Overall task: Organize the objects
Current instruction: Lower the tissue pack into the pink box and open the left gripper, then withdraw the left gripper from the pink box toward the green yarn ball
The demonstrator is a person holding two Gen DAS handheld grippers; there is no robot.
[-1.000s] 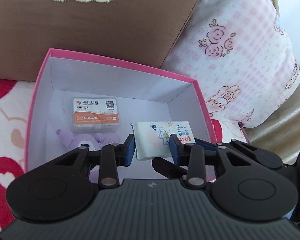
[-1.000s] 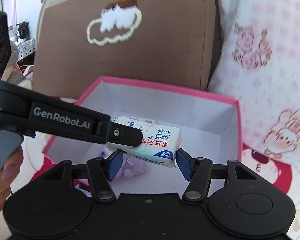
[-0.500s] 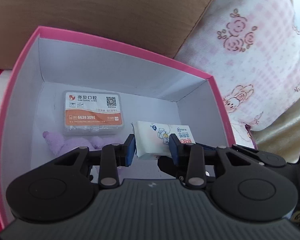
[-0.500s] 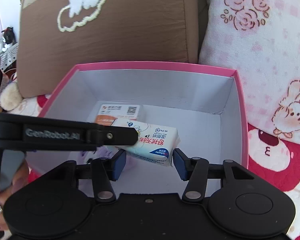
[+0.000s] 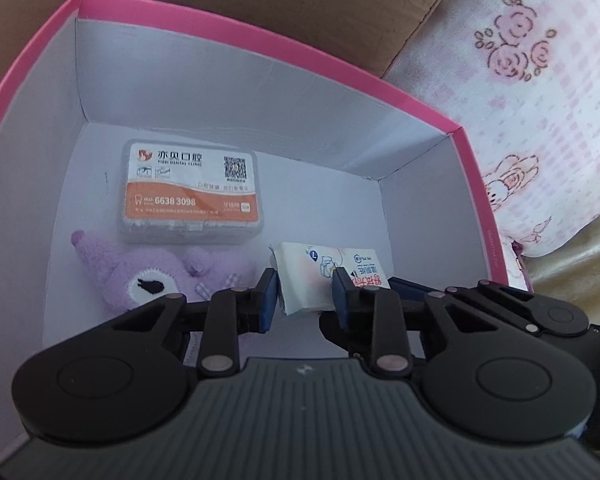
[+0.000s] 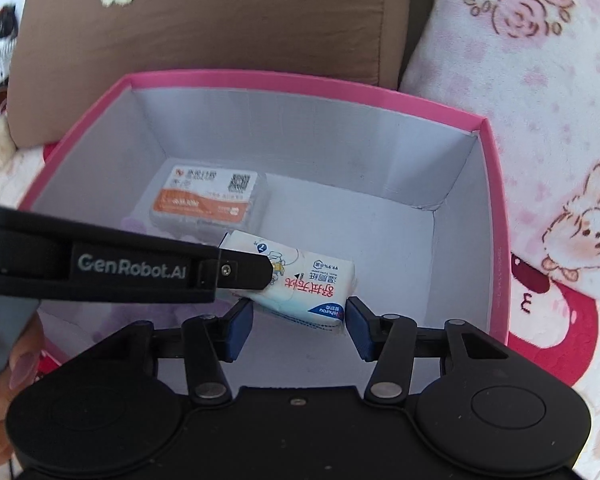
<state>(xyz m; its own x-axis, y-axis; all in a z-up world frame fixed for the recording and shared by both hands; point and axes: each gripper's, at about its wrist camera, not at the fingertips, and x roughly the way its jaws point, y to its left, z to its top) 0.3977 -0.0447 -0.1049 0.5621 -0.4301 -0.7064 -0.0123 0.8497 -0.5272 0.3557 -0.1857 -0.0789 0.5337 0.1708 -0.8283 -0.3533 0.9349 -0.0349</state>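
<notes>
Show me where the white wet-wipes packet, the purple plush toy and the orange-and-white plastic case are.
white wet-wipes packet [image 6: 316,284], right wrist view, printed top face.
purple plush toy [image 5: 148,276], left wrist view, its face.
orange-and-white plastic case [image 5: 190,194], left wrist view, label centre.

Bare box floor [image 6: 396,240] right of floss case [image 6: 208,200]

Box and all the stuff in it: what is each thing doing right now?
box: open, no lid on
wipes pack: held tilted over the box floor
left gripper: shut on the wipes pack
right gripper: open, fingers either side of the pack's end, not pressing
floss case: shut, lying flat, label up
purple plush: lying on the box floor
</notes>
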